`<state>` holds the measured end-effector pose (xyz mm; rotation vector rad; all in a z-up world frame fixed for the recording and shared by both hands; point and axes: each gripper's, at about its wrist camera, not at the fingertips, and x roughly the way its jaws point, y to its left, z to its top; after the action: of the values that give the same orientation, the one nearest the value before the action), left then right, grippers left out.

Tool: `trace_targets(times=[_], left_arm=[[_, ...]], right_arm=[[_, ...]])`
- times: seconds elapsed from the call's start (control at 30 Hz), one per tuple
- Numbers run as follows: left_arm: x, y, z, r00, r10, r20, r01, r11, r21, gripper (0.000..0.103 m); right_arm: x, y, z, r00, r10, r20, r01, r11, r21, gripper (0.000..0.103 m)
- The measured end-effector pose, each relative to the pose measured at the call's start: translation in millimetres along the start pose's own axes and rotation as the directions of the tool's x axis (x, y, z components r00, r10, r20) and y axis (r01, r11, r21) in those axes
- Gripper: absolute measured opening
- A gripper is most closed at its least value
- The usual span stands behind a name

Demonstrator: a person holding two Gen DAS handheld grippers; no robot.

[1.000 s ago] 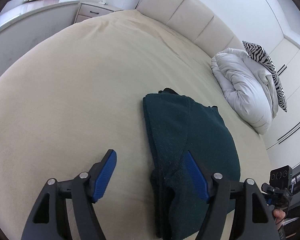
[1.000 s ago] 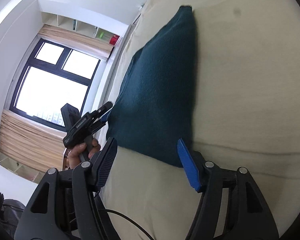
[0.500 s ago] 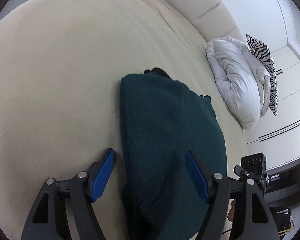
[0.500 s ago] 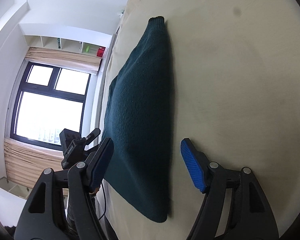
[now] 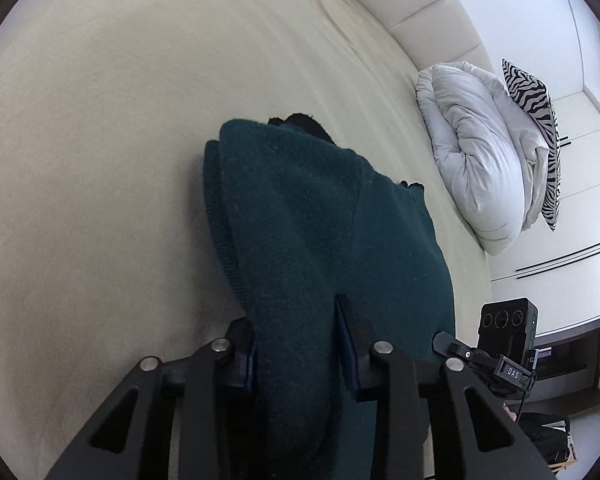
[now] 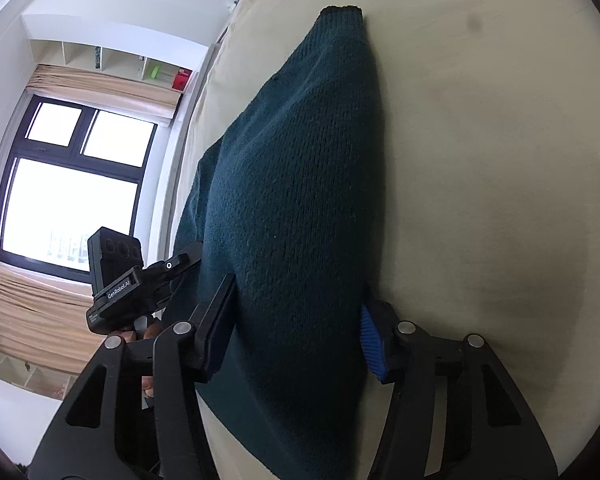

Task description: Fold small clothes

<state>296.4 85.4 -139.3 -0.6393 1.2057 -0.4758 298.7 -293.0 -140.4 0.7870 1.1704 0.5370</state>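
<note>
A dark teal knit sweater [image 5: 312,216] lies folded in a long strip on the cream bed sheet [image 5: 100,160]. My left gripper [image 5: 296,320] is closing on its near end, and a thick fold of the knit fills the gap between the blue pads. In the right wrist view the same sweater [image 6: 300,168] runs away from me. My right gripper [image 6: 296,296] is closing too, with the near edge bunched between its fingers. Each gripper shows in the other's view: the right gripper [image 5: 504,344] and the left gripper [image 6: 116,276], which a hand holds.
A rolled white duvet [image 5: 480,152] and a zebra-striped pillow [image 5: 536,120] lie at the far right of the bed, by the padded headboard [image 5: 420,12]. A large window [image 6: 68,184] with beige curtains and wall shelves [image 6: 112,56] stand beyond the bed's left edge.
Both grippers moved forward and down over the sweater's near end. Their jaws narrowed from wide apart to pressing folds of the knit.
</note>
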Motion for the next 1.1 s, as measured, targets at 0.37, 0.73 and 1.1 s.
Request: trace_targets(times=[0.37, 0.73, 1.1], left_arm=[[-59, -46, -67, 0.998, -0.055, 0.010, 0.054, 0.993, 0.101, 0.025], [-86, -81, -182, 0.998, -0.065, 0.006, 0.062, 0.981, 0.186, 0.025], [-39, -42, -208, 0.999, -0.027, -0.047, 0.030, 0.997, 0.075, 0.030]], right_arm=[[-73, 32, -78, 0.999, 0.019, 0.048, -0.015, 0.997, -0.072, 0.040], [-154, 35, -227, 0.997, 0.035, 0.073, -0.026, 0.993, -0.115, 0.040], [-152, -28, -293, 0.996, 0.026, 0.080, -0.025, 1.000, -0.008, 0.040]])
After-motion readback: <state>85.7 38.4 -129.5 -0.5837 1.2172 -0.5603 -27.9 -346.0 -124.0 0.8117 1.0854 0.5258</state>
